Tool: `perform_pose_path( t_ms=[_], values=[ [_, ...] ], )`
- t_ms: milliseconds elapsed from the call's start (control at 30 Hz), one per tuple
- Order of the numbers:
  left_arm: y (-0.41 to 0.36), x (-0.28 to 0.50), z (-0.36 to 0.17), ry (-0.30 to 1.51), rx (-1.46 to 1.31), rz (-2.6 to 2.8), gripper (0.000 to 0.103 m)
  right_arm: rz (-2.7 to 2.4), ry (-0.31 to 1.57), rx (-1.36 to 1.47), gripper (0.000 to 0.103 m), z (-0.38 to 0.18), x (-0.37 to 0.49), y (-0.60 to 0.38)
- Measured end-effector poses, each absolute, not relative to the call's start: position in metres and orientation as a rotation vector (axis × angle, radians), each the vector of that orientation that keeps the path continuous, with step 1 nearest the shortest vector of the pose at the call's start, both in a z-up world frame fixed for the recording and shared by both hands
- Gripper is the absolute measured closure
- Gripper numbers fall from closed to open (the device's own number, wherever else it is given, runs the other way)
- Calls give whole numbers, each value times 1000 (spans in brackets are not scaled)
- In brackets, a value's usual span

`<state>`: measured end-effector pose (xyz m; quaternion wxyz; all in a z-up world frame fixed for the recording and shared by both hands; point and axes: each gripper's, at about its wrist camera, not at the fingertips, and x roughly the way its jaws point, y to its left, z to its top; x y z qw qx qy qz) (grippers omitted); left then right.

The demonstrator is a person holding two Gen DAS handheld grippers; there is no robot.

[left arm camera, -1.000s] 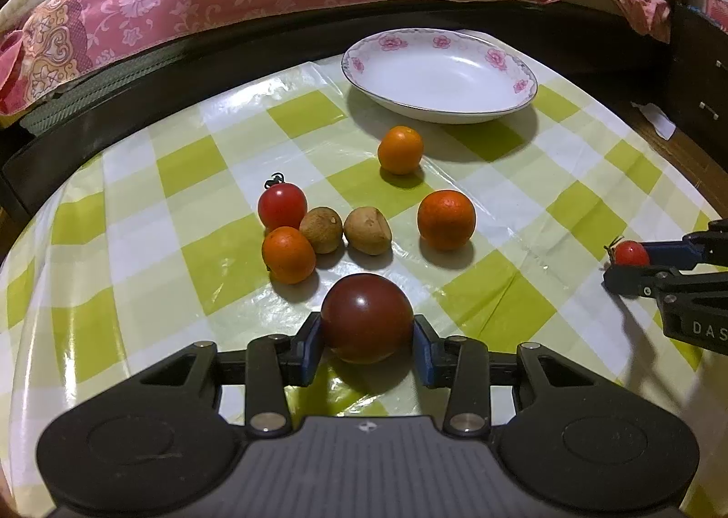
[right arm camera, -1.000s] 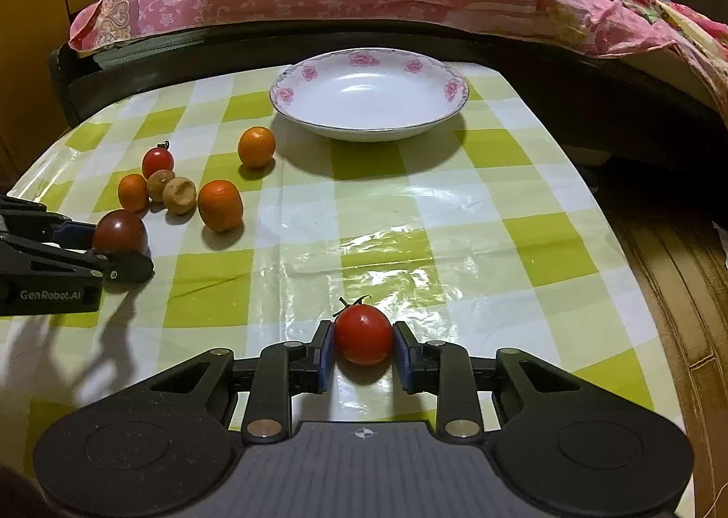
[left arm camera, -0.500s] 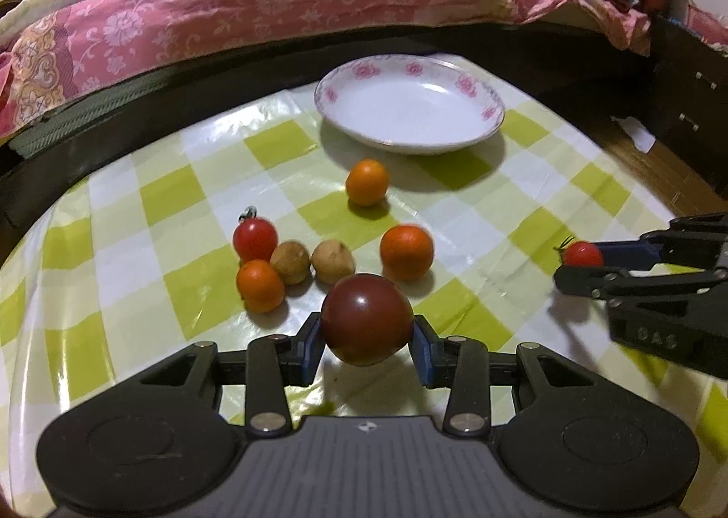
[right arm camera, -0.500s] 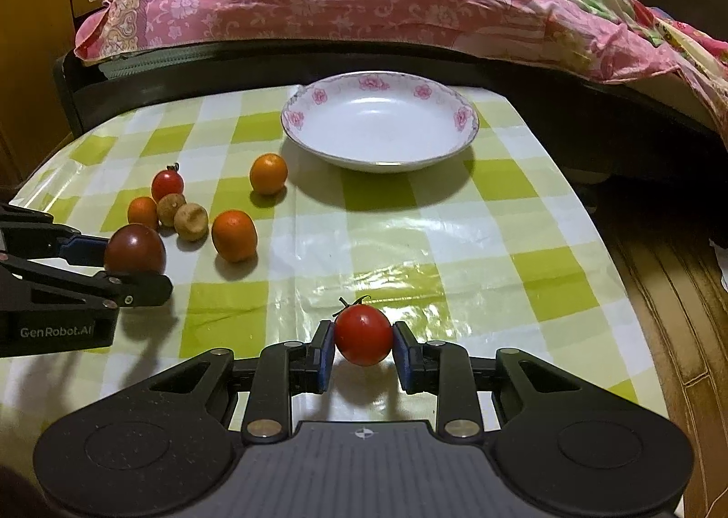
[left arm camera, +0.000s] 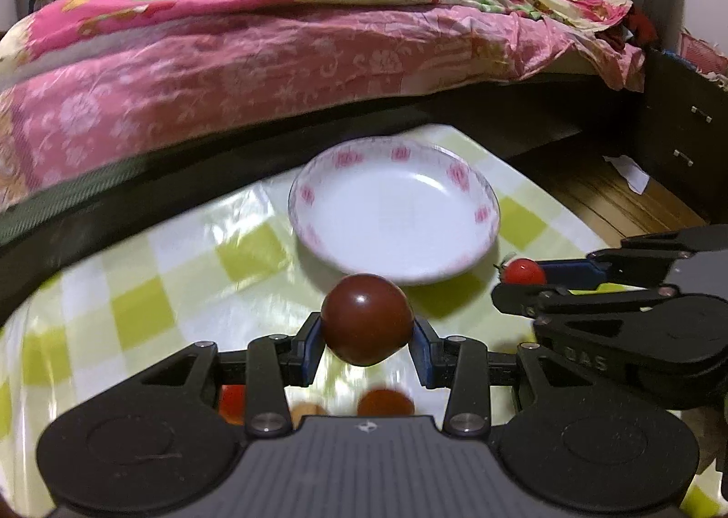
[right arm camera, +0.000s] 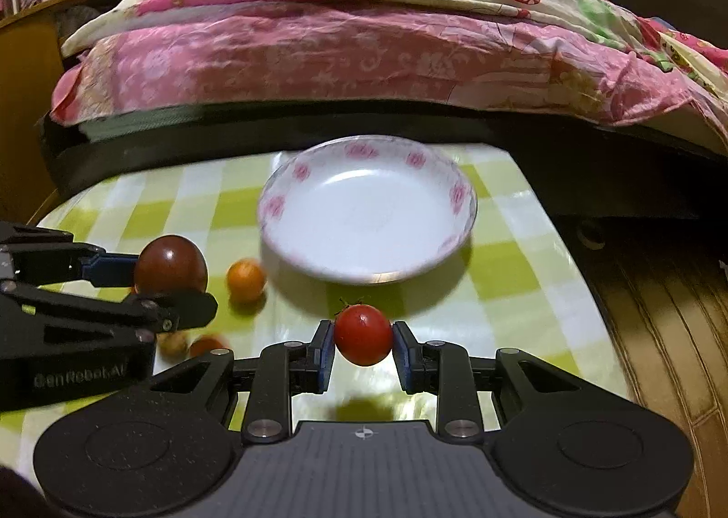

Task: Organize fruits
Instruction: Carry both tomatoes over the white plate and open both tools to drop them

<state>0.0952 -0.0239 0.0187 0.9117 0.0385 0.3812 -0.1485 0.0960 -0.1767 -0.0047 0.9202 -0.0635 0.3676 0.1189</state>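
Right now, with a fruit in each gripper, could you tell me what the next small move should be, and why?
Probably carry both fruits a little farther forward, over the white plate. The left gripper is shut on the dark tomato and the right gripper on the red tomato; both hang above the checked tablecloth, short of the plate's near rim, and the plate holds nothing yet.

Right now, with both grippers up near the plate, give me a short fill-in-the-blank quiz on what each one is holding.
1. The left gripper is shut on a dark ____ tomato.
2. The right gripper holds a small ____ tomato.
3. The white plate has ____ fruit on it.

Missing words: brown; red; no
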Motion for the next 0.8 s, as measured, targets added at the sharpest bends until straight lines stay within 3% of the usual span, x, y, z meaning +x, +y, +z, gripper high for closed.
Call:
perform_pose_path(
  t_ms=[800],
  values=[
    [-52,173,-5,801,171,-288,56,253,727,-117,78,-24,187,-185]
  ],
)
